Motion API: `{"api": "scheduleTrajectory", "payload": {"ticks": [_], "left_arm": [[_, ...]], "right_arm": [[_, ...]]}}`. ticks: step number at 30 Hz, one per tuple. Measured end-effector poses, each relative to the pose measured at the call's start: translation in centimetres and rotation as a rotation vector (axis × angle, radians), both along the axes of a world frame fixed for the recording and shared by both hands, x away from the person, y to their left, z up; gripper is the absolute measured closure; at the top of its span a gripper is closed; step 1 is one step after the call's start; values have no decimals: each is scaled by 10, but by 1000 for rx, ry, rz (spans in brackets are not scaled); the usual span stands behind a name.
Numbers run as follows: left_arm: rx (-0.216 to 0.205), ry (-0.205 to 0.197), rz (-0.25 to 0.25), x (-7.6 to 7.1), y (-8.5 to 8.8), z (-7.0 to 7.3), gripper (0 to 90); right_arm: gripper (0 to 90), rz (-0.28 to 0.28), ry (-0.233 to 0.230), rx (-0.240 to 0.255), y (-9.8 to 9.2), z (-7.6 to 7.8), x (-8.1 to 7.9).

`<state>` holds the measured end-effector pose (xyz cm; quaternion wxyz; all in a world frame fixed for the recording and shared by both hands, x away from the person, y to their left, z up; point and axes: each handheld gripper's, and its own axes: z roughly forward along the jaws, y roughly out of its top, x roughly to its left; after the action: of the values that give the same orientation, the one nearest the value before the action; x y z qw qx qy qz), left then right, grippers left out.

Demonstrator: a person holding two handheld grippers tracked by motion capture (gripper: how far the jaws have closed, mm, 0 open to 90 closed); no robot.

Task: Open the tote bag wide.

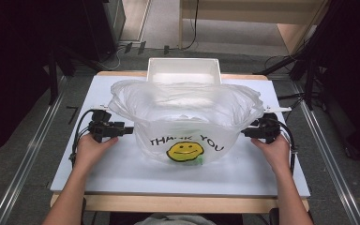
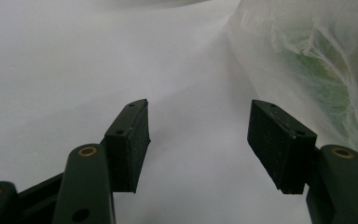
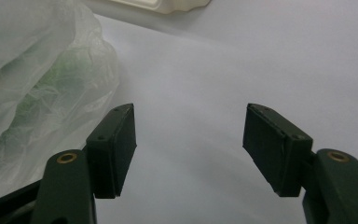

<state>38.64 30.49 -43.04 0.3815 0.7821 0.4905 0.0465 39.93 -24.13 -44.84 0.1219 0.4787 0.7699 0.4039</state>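
A translucent white plastic bag (image 1: 187, 112) printed with "THANK YOU" and a yellow smiley stands open in the middle of the white table (image 1: 122, 168), with something green inside. My left gripper (image 1: 126, 130) sits just left of the bag, pointing at it, jaws open and nothing between them. My right gripper (image 1: 244, 132) sits just right of the bag, also open and bare. In the left gripper view my left gripper (image 2: 200, 135) has the bag (image 2: 317, 60) at the right. In the right gripper view my right gripper (image 3: 189, 142) has the bag (image 3: 37, 74) at the left.
A white rectangular bin (image 1: 183, 70) stands at the table's far edge behind the bag; its corner (image 3: 168, 4) appears in the right gripper view. Black cables trail from both grippers. Dark stands and metal rails flank the table on both sides.
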Motion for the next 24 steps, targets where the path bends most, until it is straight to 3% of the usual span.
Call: {"api": "scheduleTrajectory", "payload": {"ticks": [3,13,24], "left_arm": [[29,-4,-4,0,2,-1,367],[6,-11,-8,-4,5,1,354],[10,-19,-16,-12,9,2,349]], "right_arm": [[367,12,5,2,2,1,1],[373,33,24,-4,6,1,6],[410,6,32,34,3,3,13]]}}
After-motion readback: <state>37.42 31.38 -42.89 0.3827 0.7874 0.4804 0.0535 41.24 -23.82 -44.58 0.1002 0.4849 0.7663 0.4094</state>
